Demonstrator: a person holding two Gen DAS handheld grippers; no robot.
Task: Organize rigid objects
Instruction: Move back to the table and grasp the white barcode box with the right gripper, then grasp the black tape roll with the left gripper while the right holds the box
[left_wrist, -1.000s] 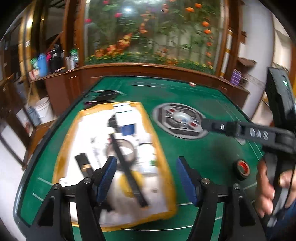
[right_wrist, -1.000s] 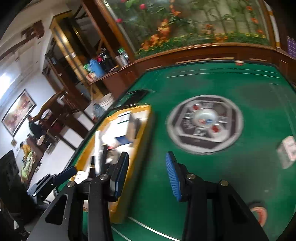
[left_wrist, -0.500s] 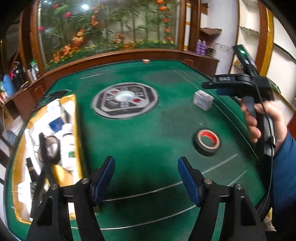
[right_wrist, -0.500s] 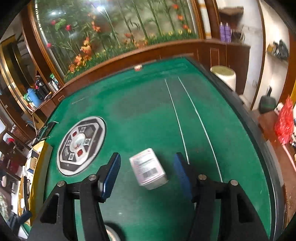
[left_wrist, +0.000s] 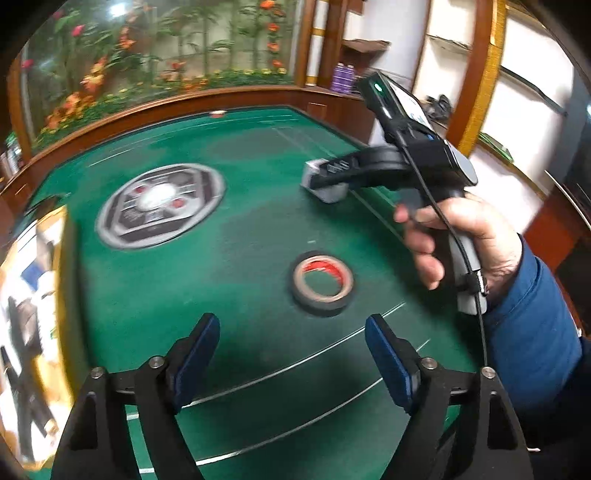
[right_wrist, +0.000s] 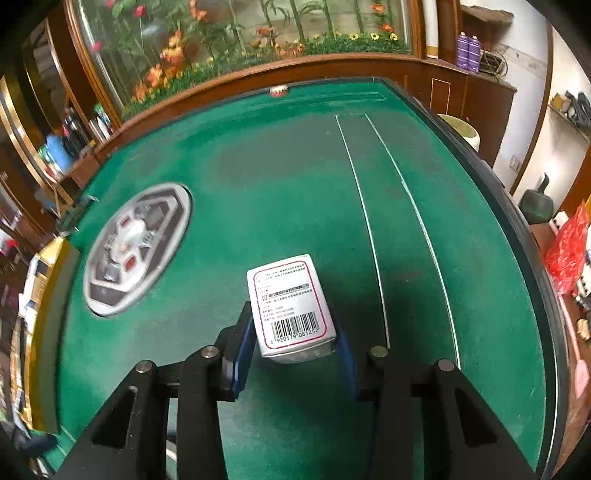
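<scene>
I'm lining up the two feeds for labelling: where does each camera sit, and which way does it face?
Left wrist: sits on the left gripper, facing down across the green felt table at the black tape roll with a red core; its open blue-padded fingers show, plus the right hand in a blue sleeve.
Right wrist: sits on the right gripper, facing down at the small white barcoded box; its jaws have just been closing and now press the box.
Shared: the table, the box, the round grey centre panel, the yellow tray.
</scene>
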